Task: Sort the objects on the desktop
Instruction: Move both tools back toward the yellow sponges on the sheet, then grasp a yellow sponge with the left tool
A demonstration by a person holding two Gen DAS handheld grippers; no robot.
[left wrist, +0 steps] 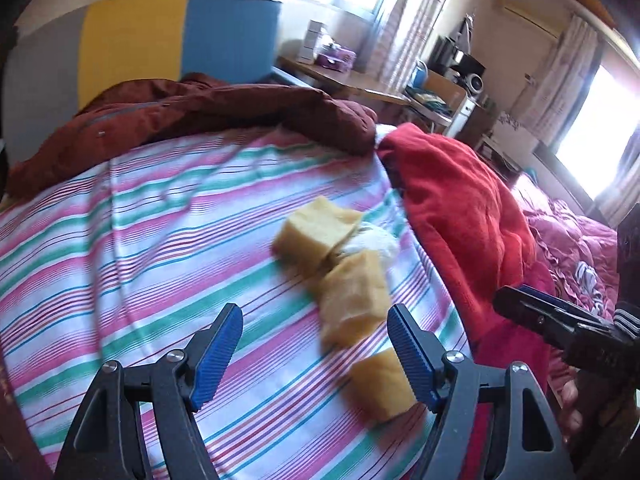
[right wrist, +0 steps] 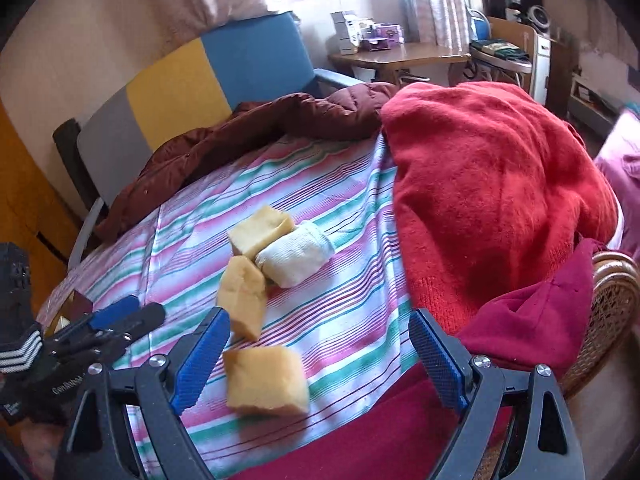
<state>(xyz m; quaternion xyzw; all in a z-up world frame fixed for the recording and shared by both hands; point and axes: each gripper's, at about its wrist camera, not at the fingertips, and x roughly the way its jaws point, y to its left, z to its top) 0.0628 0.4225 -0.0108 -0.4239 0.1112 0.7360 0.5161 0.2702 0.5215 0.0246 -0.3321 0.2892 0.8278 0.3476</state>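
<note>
where striped cloth (right wrist: 340, 300) lies: 3 yellow blocks (right wrist: 266, 380), 1 white roll (right wrist: 296, 258).

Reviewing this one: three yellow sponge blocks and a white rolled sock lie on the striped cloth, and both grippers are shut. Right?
Not quite. Both grippers are open: left gripper, right gripper, each wrist view showing empty jaws. The three yellow sponge blocks and white rolled sock do lie on the striped cloth.

Daylit room, blown-out window (left wrist: 600, 148) glare, motion blur, dark curved fisheye edges
</note>
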